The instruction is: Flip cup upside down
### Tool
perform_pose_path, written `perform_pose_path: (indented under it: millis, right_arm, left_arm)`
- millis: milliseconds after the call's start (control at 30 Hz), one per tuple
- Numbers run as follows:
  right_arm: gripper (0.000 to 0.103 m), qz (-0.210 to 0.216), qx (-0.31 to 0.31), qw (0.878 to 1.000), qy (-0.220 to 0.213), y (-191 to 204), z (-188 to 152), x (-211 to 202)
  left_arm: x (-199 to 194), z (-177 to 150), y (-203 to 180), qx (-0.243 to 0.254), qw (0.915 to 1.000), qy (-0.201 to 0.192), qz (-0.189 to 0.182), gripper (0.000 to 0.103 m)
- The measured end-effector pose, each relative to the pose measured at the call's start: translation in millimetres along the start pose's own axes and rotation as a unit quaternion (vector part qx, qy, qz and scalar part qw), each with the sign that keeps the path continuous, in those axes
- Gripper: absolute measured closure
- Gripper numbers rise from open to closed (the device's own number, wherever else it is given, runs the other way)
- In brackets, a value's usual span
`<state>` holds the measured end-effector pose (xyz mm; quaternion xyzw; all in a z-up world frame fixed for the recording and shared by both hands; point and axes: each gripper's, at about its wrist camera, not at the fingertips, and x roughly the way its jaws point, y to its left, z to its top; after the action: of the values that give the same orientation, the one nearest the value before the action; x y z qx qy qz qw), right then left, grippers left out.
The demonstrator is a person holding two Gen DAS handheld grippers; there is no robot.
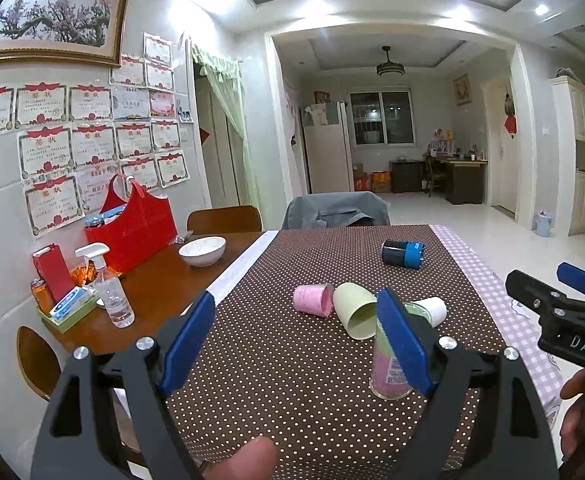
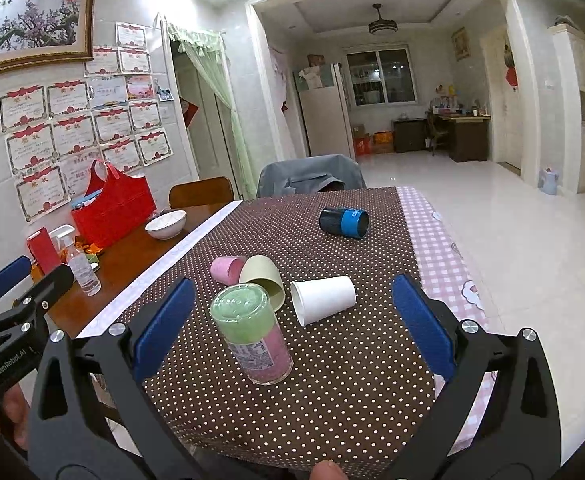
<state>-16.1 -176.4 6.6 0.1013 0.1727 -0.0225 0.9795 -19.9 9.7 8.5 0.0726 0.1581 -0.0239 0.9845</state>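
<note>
A clear cup with green and pink contents point(image 2: 252, 336) stands upside down on the brown dotted cloth point(image 2: 332, 392), also in the left wrist view point(image 1: 386, 368). A white paper cup point(image 2: 324, 298), a pale yellow cup point(image 2: 264, 278), a pink cup point(image 2: 226, 270) and a black-and-blue cup point(image 2: 344, 222) lie on their sides. My right gripper point(image 2: 296, 320) is open, above the clear cup and apart from it. My left gripper point(image 1: 296, 340) is open and empty, with the clear cup just behind its right finger.
A white bowl point(image 1: 202, 250), a red bag point(image 1: 132, 226), a spray bottle point(image 1: 110, 292) and a tissue pack point(image 1: 70, 306) sit on the bare wood at left. A chair with a grey jacket point(image 1: 334, 210) stands at the far edge. The right gripper shows at right point(image 1: 564, 304).
</note>
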Motion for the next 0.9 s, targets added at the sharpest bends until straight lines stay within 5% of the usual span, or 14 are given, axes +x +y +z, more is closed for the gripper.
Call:
perform_pose_path:
  millis: [900]
  right_arm:
    - [0.006, 0.004, 0.002, 1.0, 0.006, 0.3, -0.4, 1.9]
  left_arm:
    - [-0.6, -1.6, 6.2, -0.009, 1.0, 0.001, 0.003, 0.021]
